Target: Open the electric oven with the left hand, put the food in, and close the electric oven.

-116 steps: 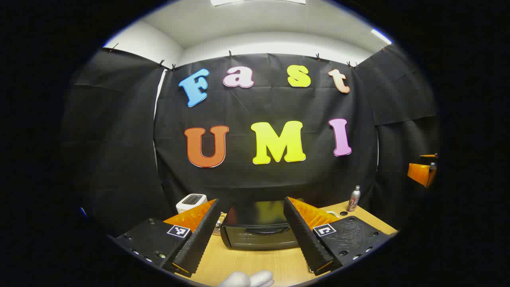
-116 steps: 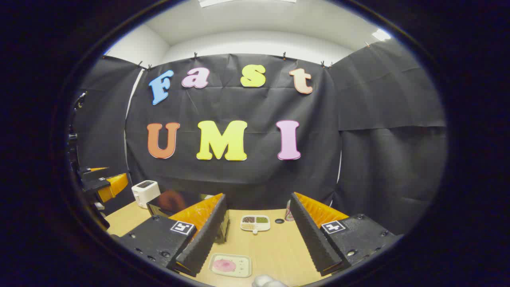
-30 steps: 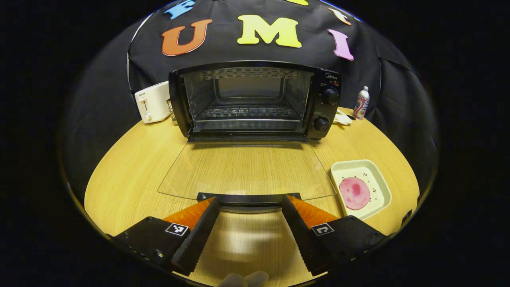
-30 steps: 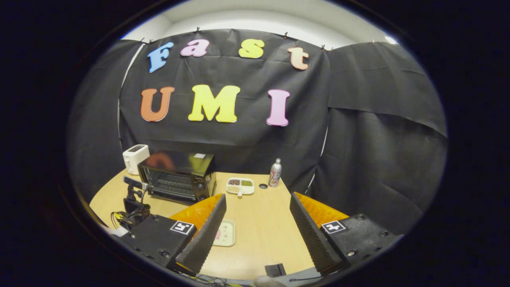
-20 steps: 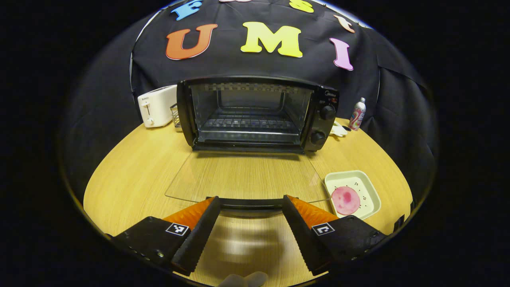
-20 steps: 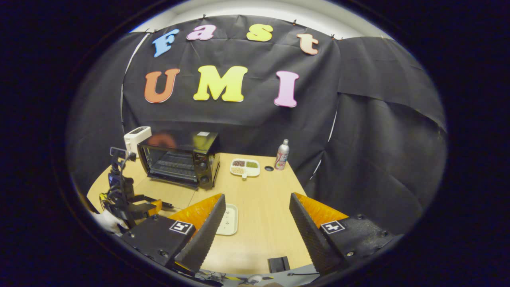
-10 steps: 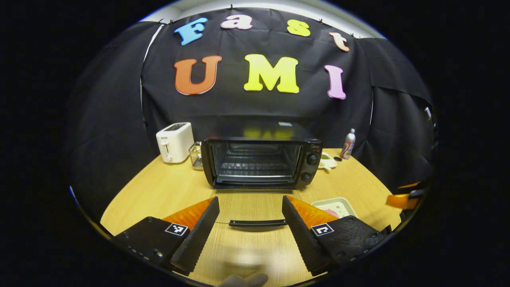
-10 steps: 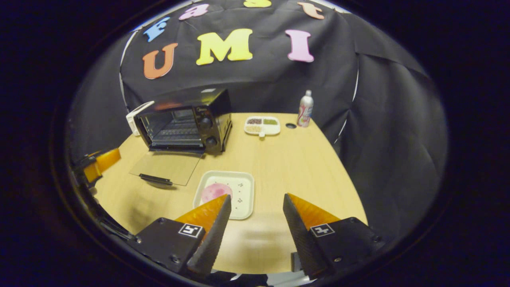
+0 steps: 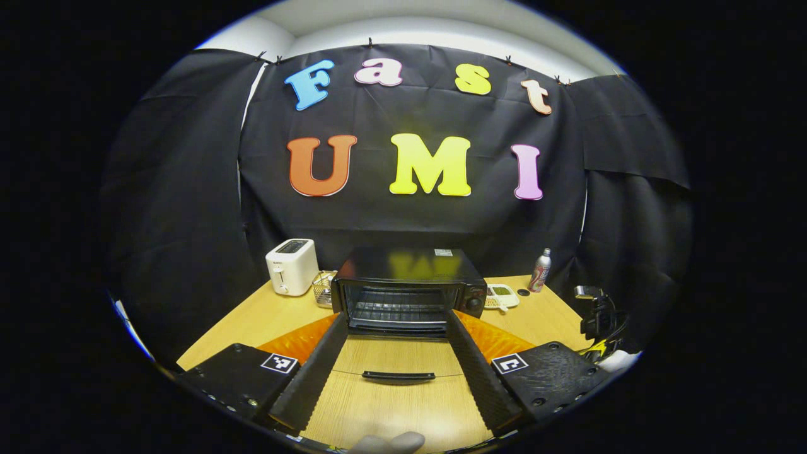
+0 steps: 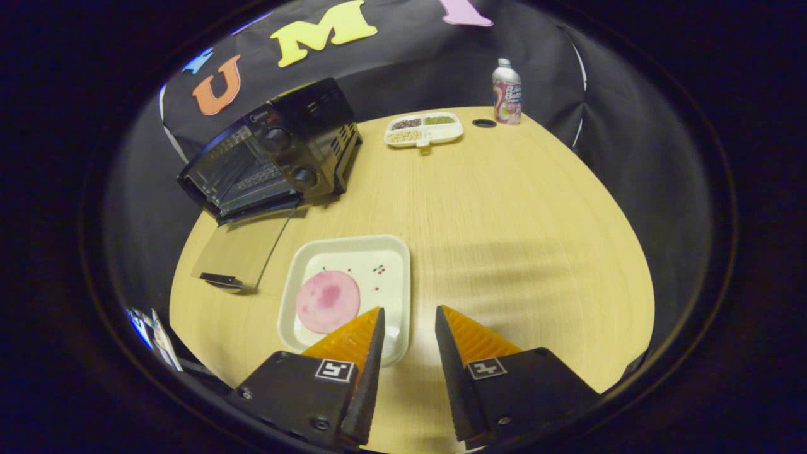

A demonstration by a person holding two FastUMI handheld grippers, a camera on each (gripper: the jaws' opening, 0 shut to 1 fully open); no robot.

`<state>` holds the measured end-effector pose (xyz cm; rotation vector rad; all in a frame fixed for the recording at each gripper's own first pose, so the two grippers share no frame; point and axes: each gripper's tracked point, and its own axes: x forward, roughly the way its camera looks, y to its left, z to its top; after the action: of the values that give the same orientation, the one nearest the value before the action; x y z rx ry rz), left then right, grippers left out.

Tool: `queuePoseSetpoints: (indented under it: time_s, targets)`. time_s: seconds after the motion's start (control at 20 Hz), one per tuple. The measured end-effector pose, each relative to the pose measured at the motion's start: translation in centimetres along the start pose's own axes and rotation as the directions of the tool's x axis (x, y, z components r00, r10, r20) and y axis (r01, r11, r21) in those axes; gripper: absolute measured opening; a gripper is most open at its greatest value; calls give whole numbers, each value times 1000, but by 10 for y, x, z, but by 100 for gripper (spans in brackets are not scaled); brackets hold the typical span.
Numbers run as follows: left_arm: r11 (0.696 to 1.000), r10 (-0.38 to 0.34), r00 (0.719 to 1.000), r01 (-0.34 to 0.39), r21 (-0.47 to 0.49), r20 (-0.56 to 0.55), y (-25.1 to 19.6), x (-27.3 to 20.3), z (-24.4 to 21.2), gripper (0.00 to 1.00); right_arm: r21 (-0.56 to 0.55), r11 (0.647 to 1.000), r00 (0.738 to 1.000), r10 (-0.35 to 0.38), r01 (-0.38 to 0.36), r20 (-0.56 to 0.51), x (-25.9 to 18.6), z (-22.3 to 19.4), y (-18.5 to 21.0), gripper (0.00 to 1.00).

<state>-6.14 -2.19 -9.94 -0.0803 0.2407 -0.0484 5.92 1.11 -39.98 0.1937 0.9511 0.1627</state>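
- Black cloth hangs behind a round wooden worktop (image 10: 504,208).
- On the worktop sits a black oven (image 9: 408,287). Its glass door (image 10: 236,252) lies flat, wide open, with the handle (image 9: 398,377) at the front edge.
- Inside the oven there is a wire rack (image 9: 398,312).
- The left gripper (image 9: 396,366) hangs above the worktop, in front of the open door. Its fingers are spread wide and hold nothing.
- A white tray (image 10: 384,265) sits on the worktop just beside the door, on the side with the oven knobs.
- A round pink slice of food (image 10: 328,301) lies in the tray.
- The right gripper (image 10: 406,353) hangs over the near edge of the tray. Its fingers have a small gap between them and pinch nothing. One fingertip is over the tray, close to the food. I cannot tell if it touches.
- A white toaster (image 9: 291,266) stands at the back, beside the oven.
- A snack dish (image 10: 423,129) with three parts and a can (image 10: 506,91) stand at the far side.
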Motion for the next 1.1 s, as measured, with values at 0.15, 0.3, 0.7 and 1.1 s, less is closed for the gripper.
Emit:
queuePoseSetpoints:
  time_s: [0.15, 0.3, 0.7, 1.1]
  targets:
    - [1000, 22, 1000, -22, 7, 9, -7, -5, 8, 96, -6, 1000, 997, 9, -9, -81, 20, 0, 3, 34]
    - [998, 58, 998, -58, -2, 10, -9, -6, 12, 96, -38, 999, 987, -18, 12, -157, 26, 2, 2, 26]
    - [984, 175, 985, -174, -41, 15, -12, -13, 14, 96, -47, 997, 888, -69, 54, -455, 30, 8, -3, 9]
    - [968, 250, 968, -249, -36, 26, -6, -20, 18, 96, 141, 983, 847, 175, -120, -501, 30, 12, -4, 1]
